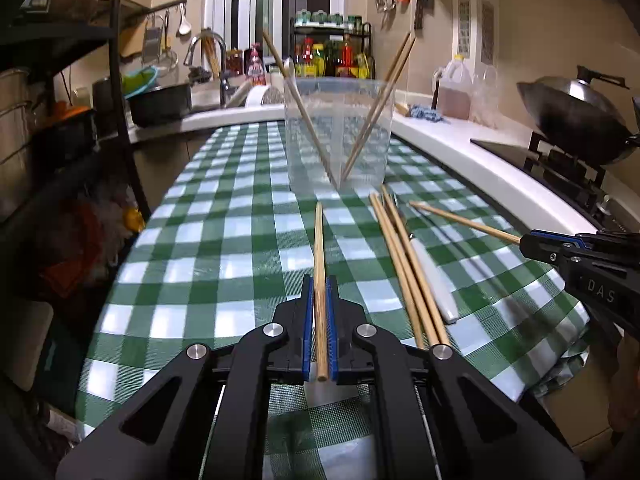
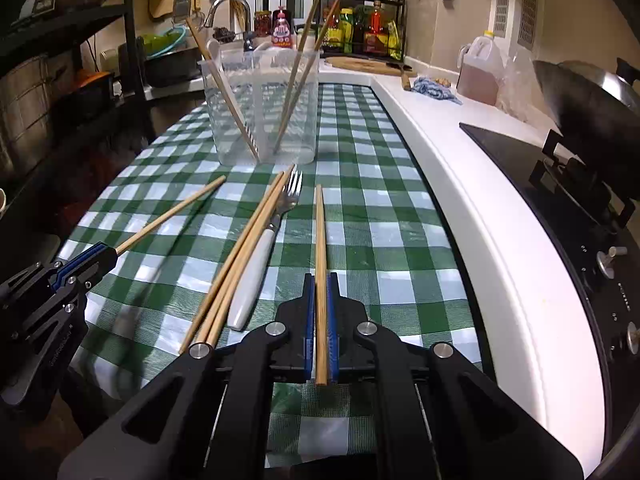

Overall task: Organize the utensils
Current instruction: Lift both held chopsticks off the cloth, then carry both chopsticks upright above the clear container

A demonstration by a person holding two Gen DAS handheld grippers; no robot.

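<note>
Only the right wrist view shows the fork [image 2: 289,196] whole, mid-frame beside three loose chopsticks [image 2: 240,256] on the tabletop [image 2: 400,220]; the left view shows only its handle. Each claw is clamped on one chopstick: the left claw [image 1: 319,292] grips a stick [image 1: 319,240] pointing up-frame toward the cup [image 1: 338,132], and the right claw [image 2: 320,292] grips its own stick [image 2: 320,232].

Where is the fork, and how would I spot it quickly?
Look at the green checked tablecloth, just in front of the clear plastic container. The fork lies flat beside three loose chopsticks. Only it has metal prongs and a white handle.
</note>
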